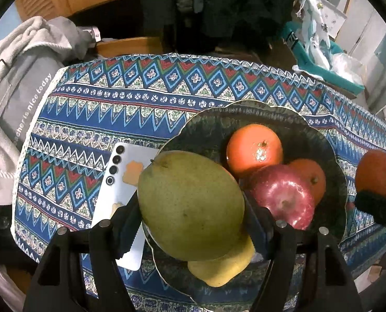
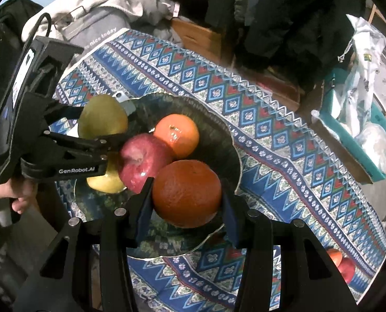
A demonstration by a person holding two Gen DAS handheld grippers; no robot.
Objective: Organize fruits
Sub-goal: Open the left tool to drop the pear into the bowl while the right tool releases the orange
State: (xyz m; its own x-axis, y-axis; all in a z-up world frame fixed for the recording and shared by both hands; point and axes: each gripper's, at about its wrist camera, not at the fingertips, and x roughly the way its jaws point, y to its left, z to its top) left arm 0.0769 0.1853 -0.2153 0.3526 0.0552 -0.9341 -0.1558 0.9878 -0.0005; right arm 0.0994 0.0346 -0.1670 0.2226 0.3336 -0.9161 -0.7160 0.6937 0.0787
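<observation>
My left gripper (image 1: 191,215) is shut on a big green mango (image 1: 190,205), held over the near-left rim of a dark glass bowl (image 1: 200,130). In the bowl lie an orange (image 1: 254,149), a second orange (image 1: 312,176), a red apple (image 1: 284,197) and a yellow fruit (image 1: 221,270) under the mango. My right gripper (image 2: 186,208) is shut on a dark orange (image 2: 186,193), held just above the bowl (image 2: 219,135) at its near side. From the right wrist view the left gripper (image 2: 107,135) grips the mango (image 2: 103,117) at the bowl's left.
A white phone (image 1: 120,195) lies on the patterned tablecloth (image 1: 141,98) left of the bowl. Two more red fruits (image 2: 342,264) sit at the cloth's near-right edge. Grey clothing (image 1: 24,78) is piled left; a teal box (image 2: 349,140) with bags stands right. A hand (image 2: 0,195) holds the left gripper.
</observation>
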